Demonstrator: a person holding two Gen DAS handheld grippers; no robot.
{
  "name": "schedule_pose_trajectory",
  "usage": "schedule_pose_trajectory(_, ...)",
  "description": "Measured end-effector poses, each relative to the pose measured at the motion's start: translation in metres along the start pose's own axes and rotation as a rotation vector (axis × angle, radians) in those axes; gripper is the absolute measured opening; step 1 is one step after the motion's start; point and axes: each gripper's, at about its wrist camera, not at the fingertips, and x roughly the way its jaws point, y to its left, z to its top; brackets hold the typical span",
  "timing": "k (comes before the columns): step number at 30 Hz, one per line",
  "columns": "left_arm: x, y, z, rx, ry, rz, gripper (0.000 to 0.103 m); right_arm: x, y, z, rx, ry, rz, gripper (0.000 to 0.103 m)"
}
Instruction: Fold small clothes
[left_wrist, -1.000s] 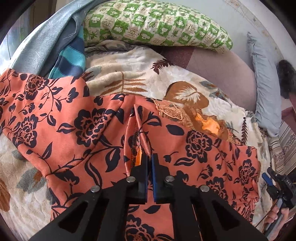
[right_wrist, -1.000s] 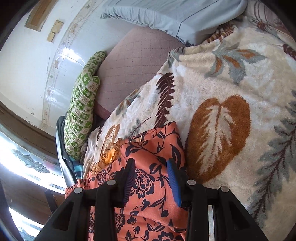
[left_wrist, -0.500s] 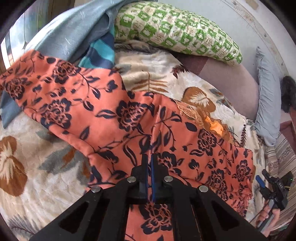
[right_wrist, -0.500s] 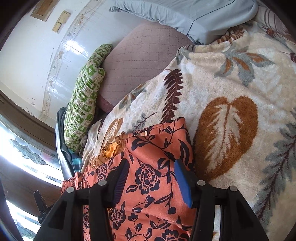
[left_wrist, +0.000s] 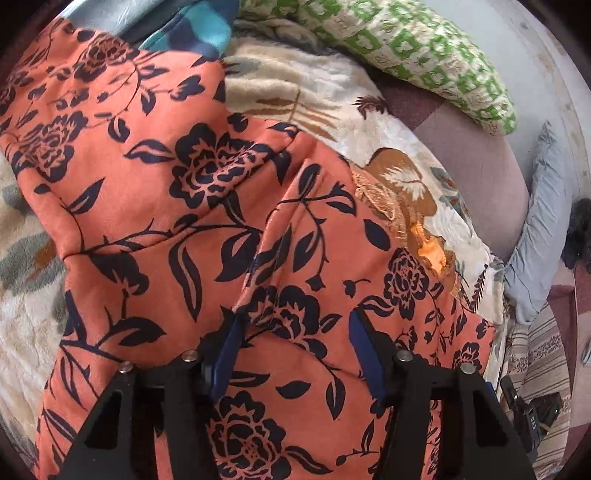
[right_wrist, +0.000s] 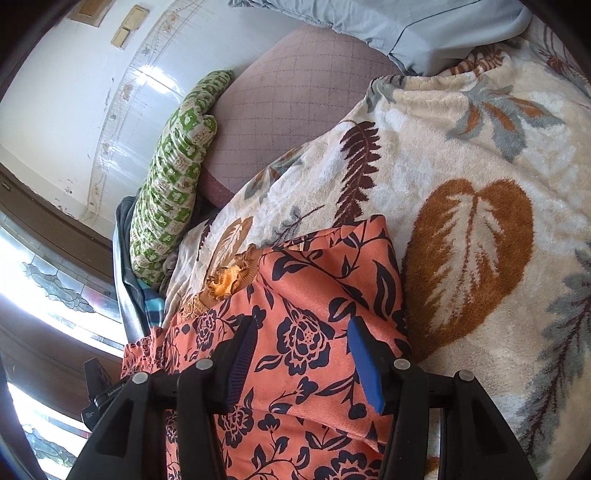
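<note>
- Now left gripper (left_wrist: 291, 354) jaws have just been opening, apart over orange floral garment (left_wrist: 207, 206); fold just laid.
- Right gripper (right_wrist: 299, 354) apart, gripping nothing.
- Next, probably: regrasp an edge.

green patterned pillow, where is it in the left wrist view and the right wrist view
Left wrist view: green patterned pillow lies along the top, right of centre, running down toward the right above the leaf blanket.
Right wrist view: it stands on end at left of centre, against the wall.
Shared landmark: the orange floral garment on the blanket.
</note>
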Motion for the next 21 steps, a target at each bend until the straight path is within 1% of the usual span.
schedule_pose_trajectory(2, 0.000, 0.003, 0.003, -0.032, -0.021, -0.009, 0.044, 0.000, 0.002, 0.000, -0.012, -0.002, -0.003, 0.055)
schedule_pose_trajectory(4, 0.002, 0.002, 0.005, -0.039, -0.030, -0.030, 0.025, -0.001, 0.004, 0.000, -0.021, -0.008, -0.007, 0.055)
schedule_pose_trajectory(5, 0.003, 0.002, 0.006, -0.043, -0.025, -0.037, 0.011, -0.001, 0.004, 0.000, -0.022, -0.010, -0.006, 0.055)
schedule_pose_trajectory(7, 0.007, 0.000, 0.005, -0.036, -0.026, -0.024, 0.009, 0.000, 0.005, 0.000, -0.025, -0.006, -0.002, 0.055)
schedule_pose_trajectory(9, 0.007, -0.003, 0.003, -0.017, -0.049, -0.008, 0.007, 0.001, 0.007, -0.001, -0.040, -0.004, -0.005, 0.055)
schedule_pose_trajectory(13, -0.005, -0.005, -0.002, -0.006, -0.100, -0.017, 0.006, -0.002, 0.009, -0.001, -0.060, -0.014, -0.011, 0.055)
schedule_pose_trajectory(16, -0.026, -0.006, -0.005, 0.028, -0.145, -0.032, 0.006, -0.008, 0.001, 0.004, -0.029, -0.037, -0.016, 0.055)
schedule_pose_trajectory(18, -0.039, -0.002, -0.007, 0.040, -0.180, -0.001, 0.006, -0.014, -0.008, 0.007, 0.010, -0.058, -0.003, 0.055)
schedule_pose_trajectory(19, -0.042, 0.002, -0.008, 0.035, -0.185, 0.012, 0.006, -0.016, -0.011, 0.009, 0.032, -0.067, 0.009, 0.055)
schedule_pose_trajectory(21, -0.042, 0.009, -0.009, 0.035, -0.165, 0.016, 0.006, -0.019, -0.016, 0.011, 0.062, -0.081, 0.036, 0.055)
